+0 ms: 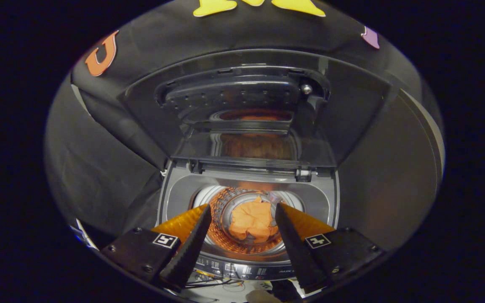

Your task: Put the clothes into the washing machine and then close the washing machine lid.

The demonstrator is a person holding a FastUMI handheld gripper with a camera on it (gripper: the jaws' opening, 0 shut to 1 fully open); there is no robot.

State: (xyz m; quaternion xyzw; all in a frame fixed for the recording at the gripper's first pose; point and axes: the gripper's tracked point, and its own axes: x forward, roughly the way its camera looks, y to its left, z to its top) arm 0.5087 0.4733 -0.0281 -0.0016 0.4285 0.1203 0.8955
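Fingers (pixel 242 214) spread empty above orange clothes (pixel 251 221) inside washing machine drum (pixel 221 210), lid (pixel 242 109) raised.

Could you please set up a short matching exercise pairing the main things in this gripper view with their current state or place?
Things:
1. orange cloth
2. washing machine lid
3. gripper
4. control panel

States or places:
A. raised upright behind the opening
B. lying inside the drum, beyond the fingers
C. open and empty, held above the machine
D. along the machine's front edge, seen between the finger bases

Pairs: 1-B, 2-A, 3-C, 4-D
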